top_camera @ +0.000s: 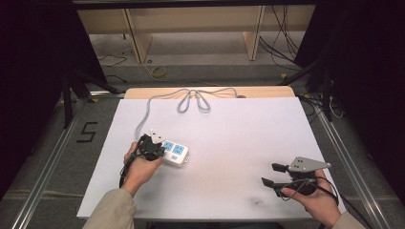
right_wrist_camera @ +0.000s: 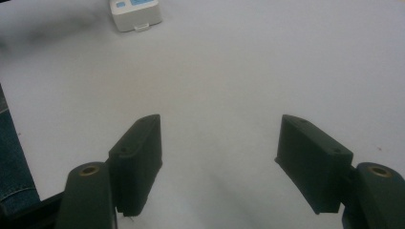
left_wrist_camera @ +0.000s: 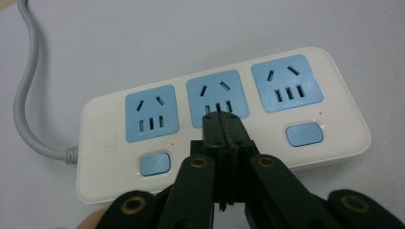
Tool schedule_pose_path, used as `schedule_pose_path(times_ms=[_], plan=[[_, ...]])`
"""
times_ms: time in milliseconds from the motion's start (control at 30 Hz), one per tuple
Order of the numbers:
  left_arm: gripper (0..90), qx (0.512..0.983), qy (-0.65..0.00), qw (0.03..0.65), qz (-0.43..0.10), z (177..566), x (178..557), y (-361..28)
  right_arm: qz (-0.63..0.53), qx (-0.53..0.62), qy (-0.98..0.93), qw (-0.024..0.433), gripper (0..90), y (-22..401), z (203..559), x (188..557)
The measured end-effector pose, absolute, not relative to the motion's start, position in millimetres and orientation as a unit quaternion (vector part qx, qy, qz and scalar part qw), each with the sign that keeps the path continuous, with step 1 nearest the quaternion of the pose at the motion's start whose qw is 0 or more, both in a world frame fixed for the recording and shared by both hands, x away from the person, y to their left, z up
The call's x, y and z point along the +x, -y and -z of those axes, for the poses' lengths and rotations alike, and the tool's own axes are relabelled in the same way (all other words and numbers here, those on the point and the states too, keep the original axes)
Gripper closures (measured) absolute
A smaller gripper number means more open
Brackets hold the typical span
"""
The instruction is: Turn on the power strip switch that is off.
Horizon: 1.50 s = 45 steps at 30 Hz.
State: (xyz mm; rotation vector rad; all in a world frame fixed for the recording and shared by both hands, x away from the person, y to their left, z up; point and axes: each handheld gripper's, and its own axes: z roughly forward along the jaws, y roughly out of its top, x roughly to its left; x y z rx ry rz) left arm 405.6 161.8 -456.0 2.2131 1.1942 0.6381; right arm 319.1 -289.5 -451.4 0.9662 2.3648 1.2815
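A white power strip [top_camera: 175,153] with three blue sockets and blue buttons lies on the left part of the white table [top_camera: 229,138]. Its grey cable [top_camera: 191,98] runs off to the far edge in loops. My left gripper [top_camera: 152,145] is held over the strip's left end. In the left gripper view its jaws [left_wrist_camera: 222,117] are pressed together with nothing between them, tips over the lower edge of the middle socket of the strip [left_wrist_camera: 184,140]; I cannot tell if they touch it. My right gripper [top_camera: 270,174] stands open and empty near the front right, jaws [right_wrist_camera: 219,138] wide above bare table.
The strip's end [right_wrist_camera: 136,14] lies far off in the right gripper view. A wooden board edge [top_camera: 258,90] borders the table's far side. Metal rails [top_camera: 52,157] run along both sides, with cables on the floor [top_camera: 282,47] beyond.
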Motion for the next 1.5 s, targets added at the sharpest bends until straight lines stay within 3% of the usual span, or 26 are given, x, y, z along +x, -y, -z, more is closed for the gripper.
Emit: schedule_pose_path(times_ms=[1500], plan=[[89.8,0.819,-0.453,0.262,-0.238,457.8,405.3,-161.4,-0.444,0.335,-0.82,0.139,32.4,288.0,451.9,319.1]])
